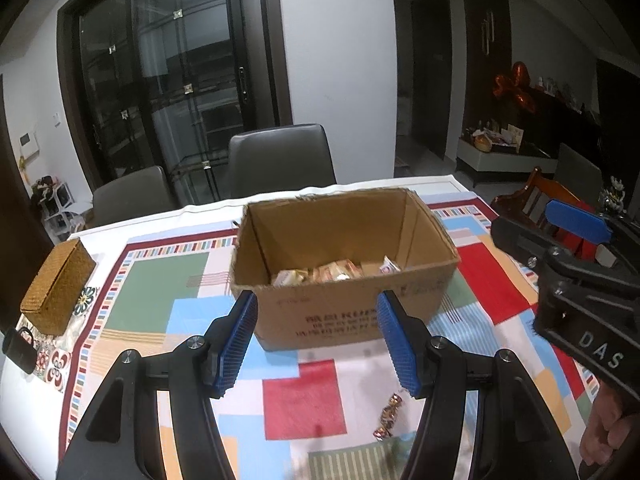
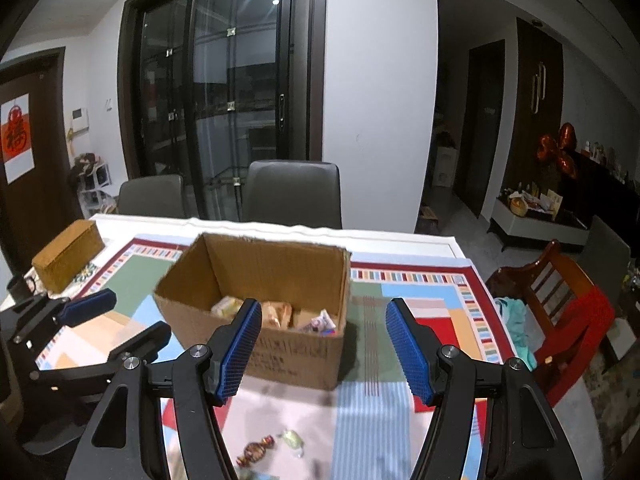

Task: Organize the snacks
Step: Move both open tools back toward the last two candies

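An open cardboard box [image 1: 344,264] stands on the patterned tablecloth and holds several wrapped snacks [image 1: 332,272]; it also shows in the right wrist view [image 2: 260,304]. A brown wrapped candy [image 1: 390,416] lies on the cloth in front of the box, below my left gripper [image 1: 316,340], which is open and empty. In the right wrist view the brown candy [image 2: 256,450] and a pale green candy [image 2: 292,438] lie below my right gripper [image 2: 320,348], which is open and empty. The right gripper [image 1: 576,240] also shows at the right of the left wrist view.
A woven straw box [image 1: 58,288] and a dark mug [image 1: 18,346] stand at the table's left. Two grey chairs [image 1: 280,156] stand behind the table. A red wooden chair [image 2: 560,300] stands at the right. The cloth's [image 1: 304,396] near part holds only the candies.
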